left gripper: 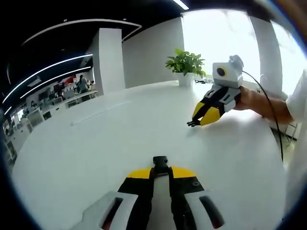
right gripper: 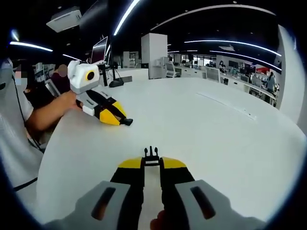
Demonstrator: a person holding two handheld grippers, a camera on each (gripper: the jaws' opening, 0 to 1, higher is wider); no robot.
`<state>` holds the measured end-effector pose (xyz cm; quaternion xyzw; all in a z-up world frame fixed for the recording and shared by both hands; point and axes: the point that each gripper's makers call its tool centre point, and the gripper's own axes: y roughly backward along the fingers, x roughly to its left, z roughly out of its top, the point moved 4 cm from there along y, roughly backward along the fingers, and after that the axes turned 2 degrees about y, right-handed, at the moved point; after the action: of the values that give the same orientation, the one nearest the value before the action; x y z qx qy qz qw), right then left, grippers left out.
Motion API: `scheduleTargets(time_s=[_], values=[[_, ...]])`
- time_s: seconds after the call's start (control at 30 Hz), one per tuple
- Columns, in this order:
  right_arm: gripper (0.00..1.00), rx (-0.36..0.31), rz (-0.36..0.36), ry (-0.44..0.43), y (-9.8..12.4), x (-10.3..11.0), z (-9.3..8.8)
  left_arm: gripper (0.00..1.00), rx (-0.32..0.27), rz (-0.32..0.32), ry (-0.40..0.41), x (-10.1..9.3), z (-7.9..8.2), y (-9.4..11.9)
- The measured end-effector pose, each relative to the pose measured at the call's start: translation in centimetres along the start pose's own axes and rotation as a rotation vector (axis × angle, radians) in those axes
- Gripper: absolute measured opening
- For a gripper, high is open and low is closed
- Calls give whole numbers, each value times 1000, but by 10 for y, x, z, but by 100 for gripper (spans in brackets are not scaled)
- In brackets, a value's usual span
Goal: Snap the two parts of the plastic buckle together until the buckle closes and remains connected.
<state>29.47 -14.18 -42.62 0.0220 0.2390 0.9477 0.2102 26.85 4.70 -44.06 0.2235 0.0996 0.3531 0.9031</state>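
each yellow-and-black tool, left tool [left gripper: 160, 168] and right tool [right gripper: 151, 159], is clenched on a black plastic buckle half (socket half [left gripper: 160, 162], pronged half [right gripper: 151, 154]), well apart above the white counter [left gripper: 96, 143].

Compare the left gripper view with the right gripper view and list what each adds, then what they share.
Left gripper view: a leafy green potted plant by bright windows. Right gripper view: a dark flat monitor. Shared: the white table, the left claw shut on a black squarish plastic buckle part, the right claw shut on a black pronged plastic buckle part, both apart.

Buckle halves [left gripper: 160, 161] [right gripper: 151, 154] well apart above table [left gripper: 96, 143], plant [left gripper: 185, 63] behind.
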Motion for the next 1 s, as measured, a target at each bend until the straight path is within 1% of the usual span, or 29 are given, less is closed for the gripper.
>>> scheduleTargets(time_s=[0.17,0.23,0.27,0.4,0.47,0.53,0.57,0.77,0.9,1.0], values=[[13,5,19,14,2,7,-1,12,8,-41,-6,-4,-2,2],[13,3,28,17,3,11,-1,12,12,-59,-22,-6,-2,3],[13,3,32,21,3,13,-1,12,16,-82,-33,-9,-3,3],[13,6,52,32,4,19,0,12,24,-122,-56,-12,-3,5],[13,6,66,42,3,24,0,12,28,-133,-72,-11,-3,5],[13,9,78,53,3,27,-1,12,28,-151,-110,-11,-3,5],[13,12,81,58,3,28,-1,12,28,-148,-117,-10,-3,5],[13,18,101,70,2,32,-3,12,36,-177,-127,-10,-4,4],[13,23,119,82,1,34,-4,12,37,-217,-122,-13,-5,5],[13,25,130,82,0,35,-4,12,33,-265,-116,-16,-6,5]])
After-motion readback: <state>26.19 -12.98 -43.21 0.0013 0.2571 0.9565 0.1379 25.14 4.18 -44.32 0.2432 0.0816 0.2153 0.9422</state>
